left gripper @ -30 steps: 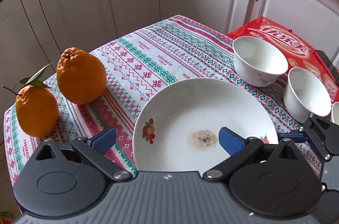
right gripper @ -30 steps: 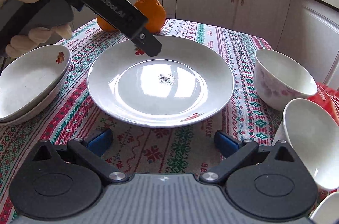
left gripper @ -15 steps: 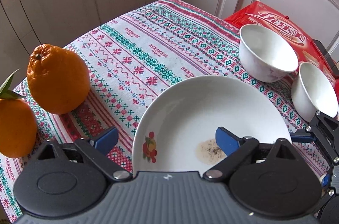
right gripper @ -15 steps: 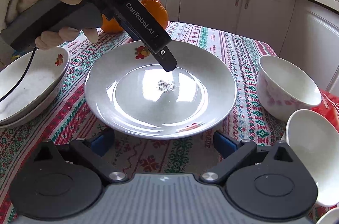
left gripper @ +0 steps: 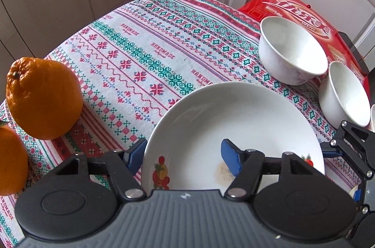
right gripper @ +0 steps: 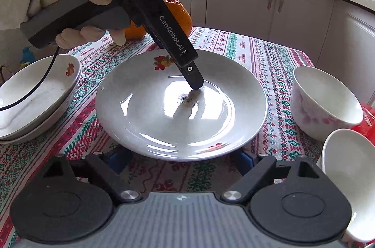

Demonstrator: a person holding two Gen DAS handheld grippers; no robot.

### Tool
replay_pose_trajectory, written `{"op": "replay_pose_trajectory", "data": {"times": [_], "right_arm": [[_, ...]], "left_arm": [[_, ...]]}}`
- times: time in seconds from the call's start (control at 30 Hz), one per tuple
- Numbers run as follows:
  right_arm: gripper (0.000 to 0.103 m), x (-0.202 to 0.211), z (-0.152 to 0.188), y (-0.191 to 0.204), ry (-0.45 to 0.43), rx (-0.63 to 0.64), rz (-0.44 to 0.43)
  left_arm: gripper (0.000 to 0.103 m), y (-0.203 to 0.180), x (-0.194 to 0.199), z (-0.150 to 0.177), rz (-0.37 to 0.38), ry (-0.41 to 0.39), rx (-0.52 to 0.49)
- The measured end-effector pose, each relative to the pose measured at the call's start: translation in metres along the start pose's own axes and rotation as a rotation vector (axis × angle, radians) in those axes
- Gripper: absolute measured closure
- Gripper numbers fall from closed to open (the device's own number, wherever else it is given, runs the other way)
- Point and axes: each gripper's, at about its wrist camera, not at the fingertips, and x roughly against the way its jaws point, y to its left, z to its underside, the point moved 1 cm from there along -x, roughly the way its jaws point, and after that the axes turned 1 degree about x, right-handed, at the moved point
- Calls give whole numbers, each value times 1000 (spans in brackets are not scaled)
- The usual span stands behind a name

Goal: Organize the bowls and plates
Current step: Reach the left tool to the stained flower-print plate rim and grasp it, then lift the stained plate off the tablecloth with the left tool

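Note:
A large white plate with fruit prints and a dark smudge in its middle lies on the patterned tablecloth; it also shows in the left wrist view. My left gripper is open and straddles the plate's rim: one finger inside on the plate's floor, the other outside. In the right wrist view its finger touches the plate's middle. My right gripper is open, low at the plate's near rim, its pads partly hidden under the rim. Two white bowls stand right of the plate.
Two stacked shallow dishes sit at the left. Two oranges stand at the table's left edge. A red snack box lies behind the bowls. White cabinets surround the table.
My left gripper has come down and forward onto the plate, one finger now touching its floor. My right gripper has moved closer to the plate's near rim.

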Motion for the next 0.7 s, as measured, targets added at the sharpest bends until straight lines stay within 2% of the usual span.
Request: {"op": "replay_pose_trajectory", "data": {"times": [0.47,0.7], "right_arm": [[13,3,-2,1,15,15,4],[13,12,-3,5,18,27,-7]], "left_arm": [[37,-4,2,2,19,31,-34],[37,-9,17,10,15,18,-27]]}}
